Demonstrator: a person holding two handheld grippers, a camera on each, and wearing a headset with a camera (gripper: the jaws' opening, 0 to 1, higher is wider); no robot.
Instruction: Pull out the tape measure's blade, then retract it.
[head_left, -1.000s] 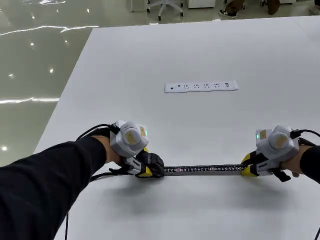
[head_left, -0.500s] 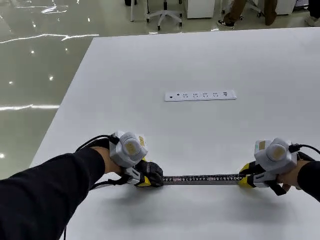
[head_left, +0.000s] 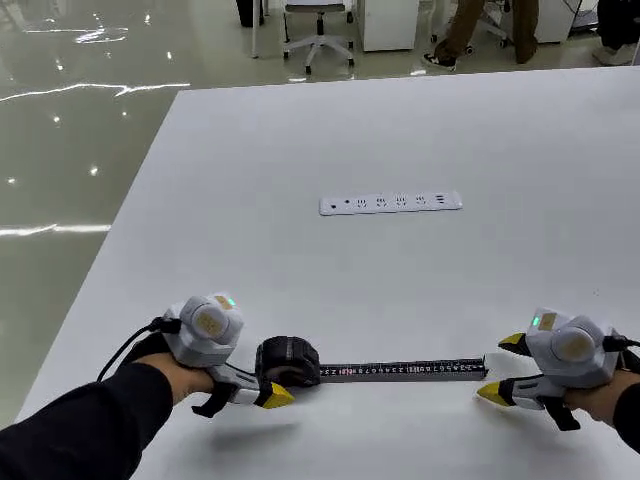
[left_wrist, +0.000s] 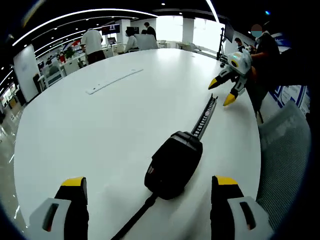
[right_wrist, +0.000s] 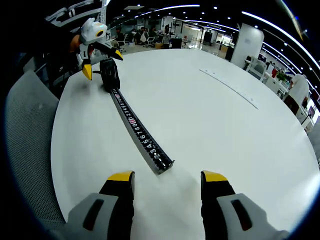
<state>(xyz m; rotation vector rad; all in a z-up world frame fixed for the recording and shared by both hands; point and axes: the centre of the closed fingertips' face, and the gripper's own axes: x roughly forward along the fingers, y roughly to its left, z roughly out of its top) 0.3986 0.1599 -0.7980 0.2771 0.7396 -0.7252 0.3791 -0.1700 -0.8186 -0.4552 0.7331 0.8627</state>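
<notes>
My left tongs (left_wrist: 150, 182) are wide open and hold nothing. The black tape measure (head_left: 288, 361) lies on the white tabletop (head_left: 400, 280) just in front of them, not gripped. Its blade (head_left: 400, 370) lies flat, pulled out toward my right tongs (head_left: 500, 367). These are also open and empty, and the blade's end is just before their tips.

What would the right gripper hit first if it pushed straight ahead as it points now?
Probably the blade tip, lying on the table just ahead of the right gripper, between its open jaws; depth is hard to judge.
</notes>
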